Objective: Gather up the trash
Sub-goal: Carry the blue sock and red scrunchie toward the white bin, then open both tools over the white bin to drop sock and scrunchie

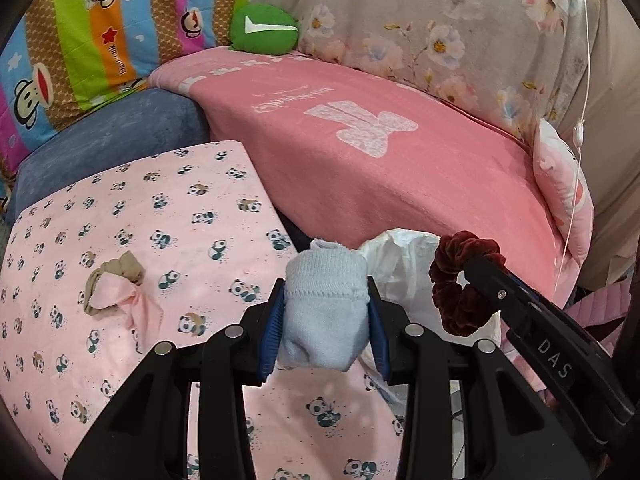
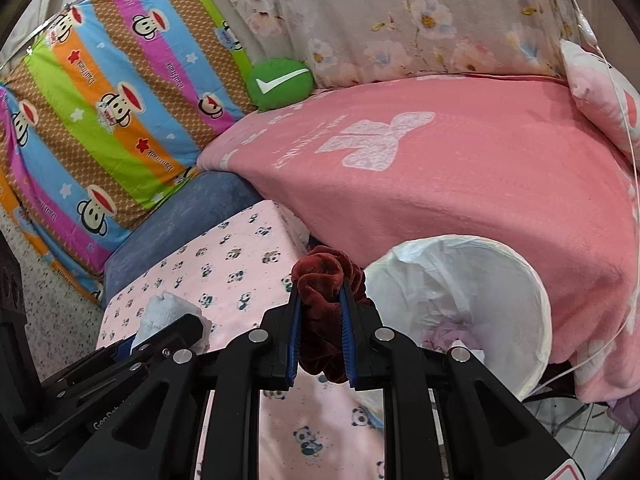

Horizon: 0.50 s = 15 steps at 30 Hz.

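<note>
Open bin mouth on the right, cloth partly clear on the left.

The bin (image 2: 516,280) gapes upward with nothing over its rim, just beside the right hand-held gripper (image 2: 320,312); the pink blanket (image 2: 460,200) rises close behind it. On the panda cloth (image 1: 120,208) only a beige-and-pink bundle (image 1: 116,288) lies in the way; the blue cushion (image 1: 112,136) and striped cushion (image 1: 80,40) wall off the far left.

Pale blue rolled sock (image 1: 326,312) clamped upright, maroon velvet scrunchie (image 2: 324,312) pinched beside white-lined bin (image 2: 532,292)

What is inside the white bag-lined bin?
Inside the white bag-lined bin, the right wrist view shows some pale pink and white crumpled items near the bottom. The right gripper's frame hides the rest.
</note>
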Each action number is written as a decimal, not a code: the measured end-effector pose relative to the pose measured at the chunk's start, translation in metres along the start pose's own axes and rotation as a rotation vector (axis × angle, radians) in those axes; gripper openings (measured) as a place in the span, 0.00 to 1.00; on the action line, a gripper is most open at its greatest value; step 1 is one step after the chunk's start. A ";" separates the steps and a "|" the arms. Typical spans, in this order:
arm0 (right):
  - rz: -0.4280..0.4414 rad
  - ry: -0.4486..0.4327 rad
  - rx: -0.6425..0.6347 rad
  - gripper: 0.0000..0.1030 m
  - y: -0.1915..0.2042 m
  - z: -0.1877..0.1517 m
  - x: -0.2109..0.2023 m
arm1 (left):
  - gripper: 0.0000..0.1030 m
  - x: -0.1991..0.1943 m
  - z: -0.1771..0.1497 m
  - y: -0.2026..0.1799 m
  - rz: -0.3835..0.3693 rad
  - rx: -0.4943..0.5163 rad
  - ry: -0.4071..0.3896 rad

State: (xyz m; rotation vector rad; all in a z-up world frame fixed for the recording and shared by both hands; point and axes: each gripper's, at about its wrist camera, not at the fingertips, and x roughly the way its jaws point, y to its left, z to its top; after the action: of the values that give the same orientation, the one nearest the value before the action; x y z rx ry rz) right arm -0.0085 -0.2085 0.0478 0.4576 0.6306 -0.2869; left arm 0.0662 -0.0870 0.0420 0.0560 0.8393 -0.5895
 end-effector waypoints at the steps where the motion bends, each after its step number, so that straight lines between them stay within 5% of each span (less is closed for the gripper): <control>1: -0.006 0.000 0.008 0.17 -0.008 0.001 -0.001 | 0.35 0.003 -0.001 -0.007 -0.009 0.011 0.006; 15: -0.088 0.006 0.115 0.17 -0.098 -0.001 -0.004 | 0.37 0.035 -0.002 -0.071 -0.084 0.128 0.067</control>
State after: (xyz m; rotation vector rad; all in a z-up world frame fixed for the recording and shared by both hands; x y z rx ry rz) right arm -0.0502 -0.2923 0.0179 0.5420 0.6433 -0.4071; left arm 0.0467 -0.1630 0.0286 0.1583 0.8712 -0.7235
